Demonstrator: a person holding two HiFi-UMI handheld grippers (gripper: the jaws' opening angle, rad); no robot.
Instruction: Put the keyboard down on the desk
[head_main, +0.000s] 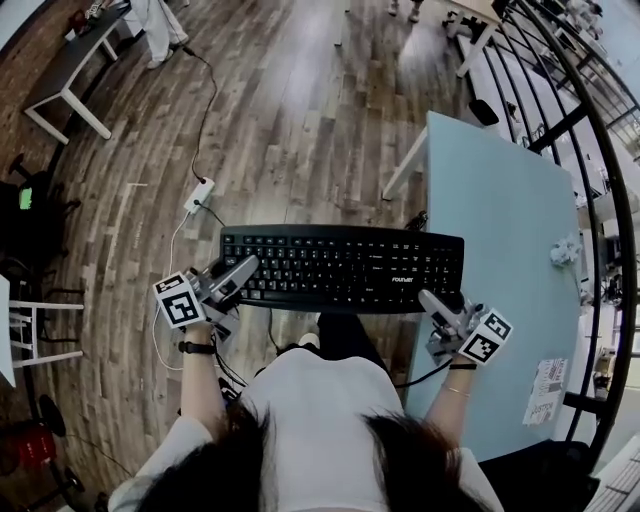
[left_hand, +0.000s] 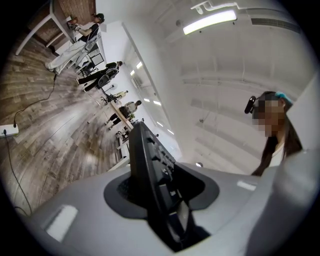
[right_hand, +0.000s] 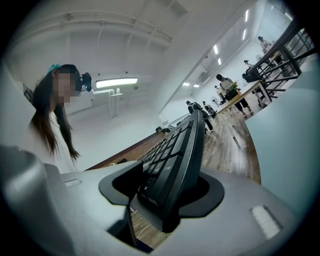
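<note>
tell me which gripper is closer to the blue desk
Right. The right gripper sits at the edge of the desk, clamped on one end of the keyboard; the left gripper holds the other end, out over the floor.

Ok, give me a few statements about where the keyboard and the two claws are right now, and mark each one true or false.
1. The black keyboard is gripped at both ends, by the left claw and the right claw. True.
2. The keyboard lies flat on the pale blue desk. False: the claws hold it up, mostly over the wooden floor, with only its right end over the desk's edge.
3. A white power strip lies on the floor. True.
4. The left claw is open and empty. False: it is shut on the keyboard's left end.
5. The keys face down. False: they face up.
</note>
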